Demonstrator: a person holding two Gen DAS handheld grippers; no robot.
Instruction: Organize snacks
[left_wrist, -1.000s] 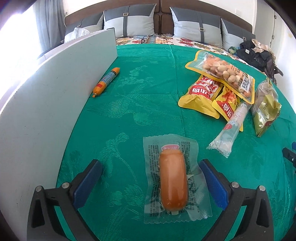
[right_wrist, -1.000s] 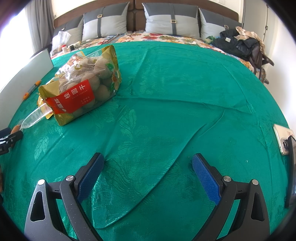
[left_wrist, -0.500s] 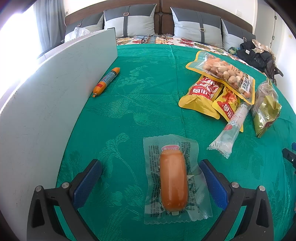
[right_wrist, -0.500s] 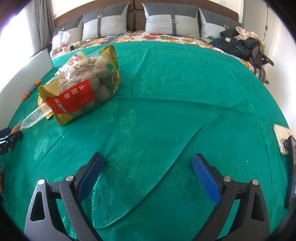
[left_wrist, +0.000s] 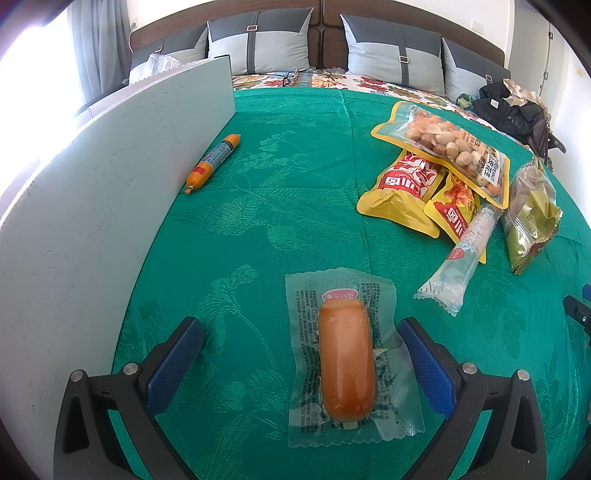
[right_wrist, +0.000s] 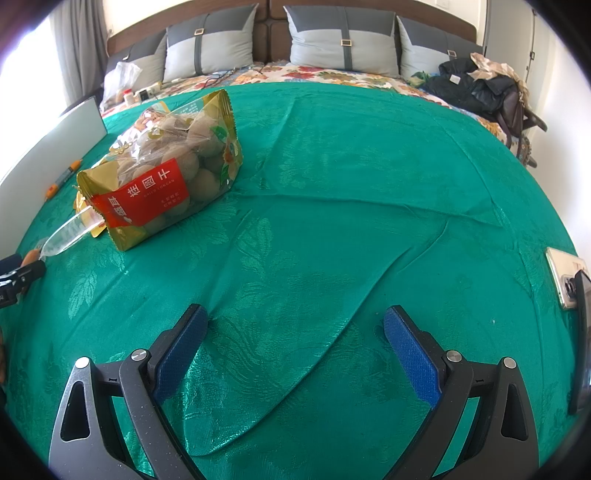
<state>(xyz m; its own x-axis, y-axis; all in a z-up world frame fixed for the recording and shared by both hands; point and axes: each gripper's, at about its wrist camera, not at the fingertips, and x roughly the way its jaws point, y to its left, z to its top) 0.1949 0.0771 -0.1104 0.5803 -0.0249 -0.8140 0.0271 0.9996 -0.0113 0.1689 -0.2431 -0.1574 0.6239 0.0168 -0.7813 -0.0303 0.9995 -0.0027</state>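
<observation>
Lying flat between the spread fingers of the left hand-held gripper, the vacuum-sealed sausage sat lengthwise along the tool's axis, nearer the right finger than the left, on the green cloth that covered the bed. Nothing was clamped; the wide gap probably served to straddle the packet's flat plastic margin before closing on it. Ahead and to the left, a thin orange sausage stick lay against a white board, perhaps the start of a sorted row. Ahead to the right the remaining snacks were heaped: a peanut pouch, yellow packets and a clear wrapped stick. The right hand-held gripper hung parted over bare cloth, with the longan bag ahead to its left.
</observation>
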